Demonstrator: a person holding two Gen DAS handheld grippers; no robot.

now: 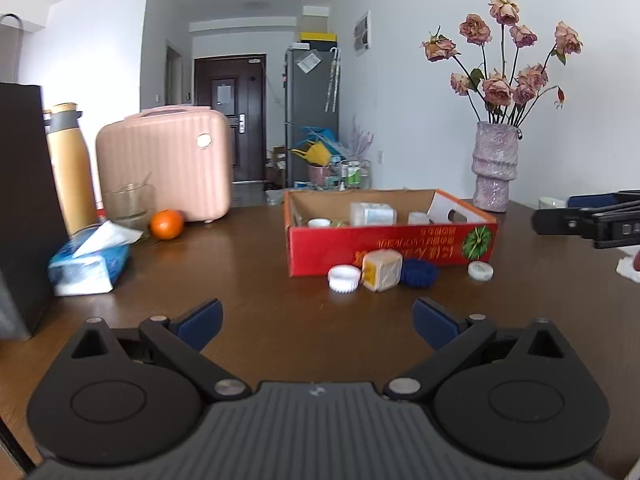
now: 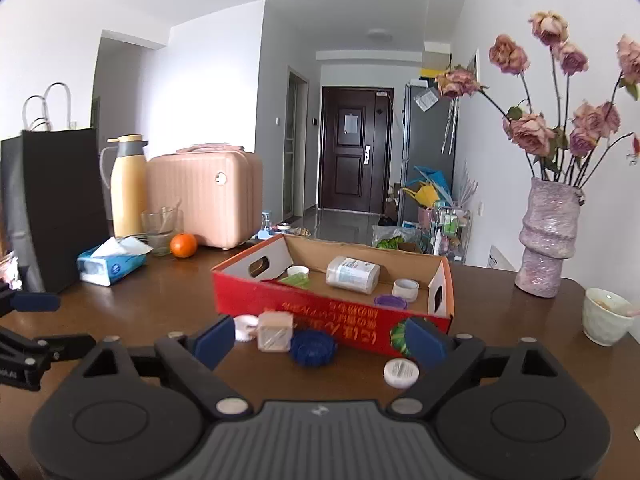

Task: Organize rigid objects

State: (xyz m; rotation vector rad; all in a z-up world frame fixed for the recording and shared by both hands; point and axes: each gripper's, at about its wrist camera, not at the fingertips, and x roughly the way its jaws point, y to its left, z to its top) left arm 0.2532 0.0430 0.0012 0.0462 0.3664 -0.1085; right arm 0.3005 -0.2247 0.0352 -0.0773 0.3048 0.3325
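A red cardboard box (image 1: pixel 320 252) (image 2: pixel 280 300) sits on the brown table and holds a white bottle (image 2: pixel 353 274), white caps and a purple lid (image 2: pixel 391 301). In front of it lie a white ridged cap (image 1: pixel 344 278) (image 2: pixel 245 327), a small square jar (image 1: pixel 382 270) (image 2: pixel 274 331), a blue ridged lid (image 1: pixel 419 273) (image 2: pixel 313 347) and a white round lid (image 1: pixel 480 270) (image 2: pixel 401 373). My left gripper (image 1: pixel 318 322) is open and empty, short of these items. My right gripper (image 2: pixel 320 342) is open and empty, with the jar and blue lid between its fingers' line of sight.
A pink case (image 1: pixel 166 164), yellow thermos (image 2: pixel 128 184), glass (image 1: pixel 128 204), orange (image 1: pixel 167 224), tissue pack (image 1: pixel 90 262) and black bag (image 2: pixel 48 204) stand at the left. A vase of dried roses (image 2: pixel 550 236) and a white cup (image 2: pixel 606 316) stand at the right.
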